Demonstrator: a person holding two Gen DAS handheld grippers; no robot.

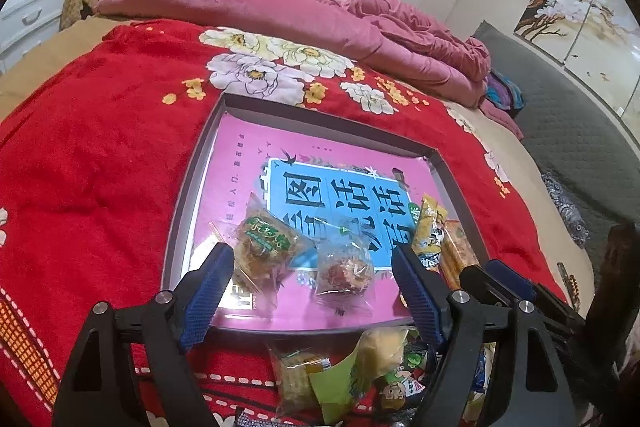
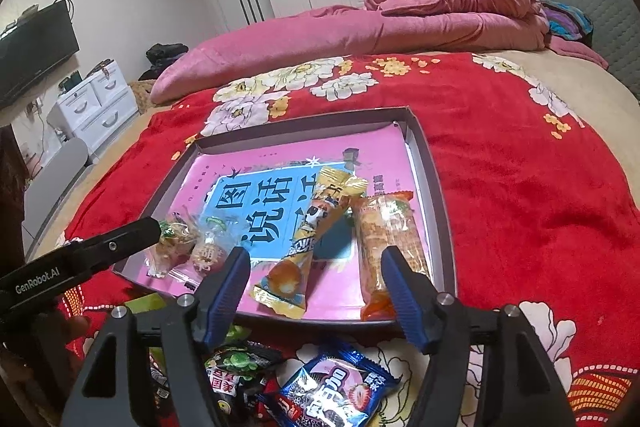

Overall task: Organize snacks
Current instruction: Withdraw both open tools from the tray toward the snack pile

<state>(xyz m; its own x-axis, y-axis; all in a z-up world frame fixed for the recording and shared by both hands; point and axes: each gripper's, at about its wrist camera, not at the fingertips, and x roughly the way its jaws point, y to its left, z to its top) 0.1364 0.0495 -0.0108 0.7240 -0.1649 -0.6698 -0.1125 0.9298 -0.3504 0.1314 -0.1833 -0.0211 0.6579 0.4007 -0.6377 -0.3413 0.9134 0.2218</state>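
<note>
From the left wrist, the left gripper (image 1: 314, 269) tilts downward over the shallow box (image 1: 320, 121), jaws spread and empty. 2 clear-wrapped pastries (image 1: 344, 269) lie in the box just ahead, between the fingers but untouched. Loose snacks (image 1: 352, 371) beneath the gripper are partly hidden by its frame.

From the right wrist, the right gripper (image 2: 316, 275) also tilts down, jaws apart, holding nothing. A yellow snack pack (image 2: 308, 239) lies just ahead between its fingers, and an orange biscuit pack (image 2: 384, 239) sits partly behind the right finger. The blue strawberry packet (image 2: 336, 391) below is cut off.
</note>
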